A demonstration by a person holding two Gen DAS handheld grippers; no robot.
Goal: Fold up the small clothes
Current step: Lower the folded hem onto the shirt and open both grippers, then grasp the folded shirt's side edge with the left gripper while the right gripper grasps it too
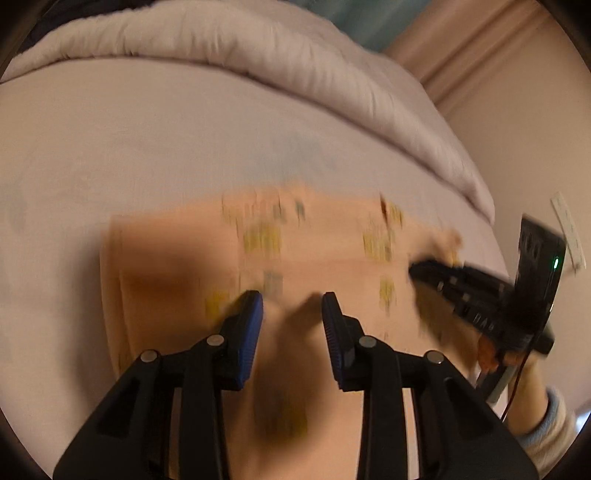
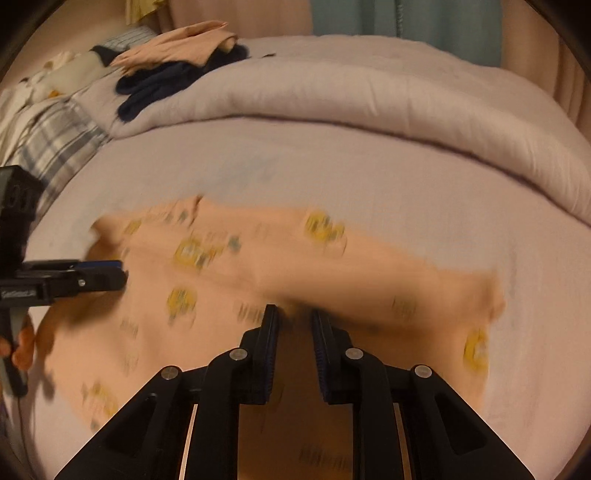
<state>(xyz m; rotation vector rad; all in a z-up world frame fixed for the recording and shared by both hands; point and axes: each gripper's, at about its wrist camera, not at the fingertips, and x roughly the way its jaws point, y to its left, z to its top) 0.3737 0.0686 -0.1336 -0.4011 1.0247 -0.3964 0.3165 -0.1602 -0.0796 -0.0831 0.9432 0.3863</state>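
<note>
Peach baby garment [image 2: 295, 266] with yellow prints lies spread across the middle of the bed sheet [image 1: 110, 147], right under both my tools. Motion blur smears it in both views, so I cannot tell its exact cut. From my right wrist view one part looks turned over on itself, a fold ridge running across the middle. I judge the folding is begun but far from finished, since most of the cloth is spread out in a wide, uneven shape.

My left gripper [image 1: 291, 306] hangs low over the near part of the cloth with its jaws apart and nothing between the blue pads. My right gripper [image 2: 291, 317] sits over the fold ridge, its jaws separated by a narrower gap. The fabric seems to lie under them rather than pinched, though the blur makes that uncertain. What remains, I reckon, is taking an edge, bringing it across, and flattening the bundle.

A pile of other clothes [image 2: 177, 51], peach on top of dark navy, rests at the far corner of the bed, well apart from my work. Whether those are done or waiting I cannot say.

The surface is a pale lilac sheet, soft and yielding. A bunched duvet [image 2: 369, 99] runs along the far side, a plaid pillow [image 2: 55, 144] sits at the far left corner, and a teal curtain [image 2: 406, 18] hangs behind against pinkish walls.
</note>
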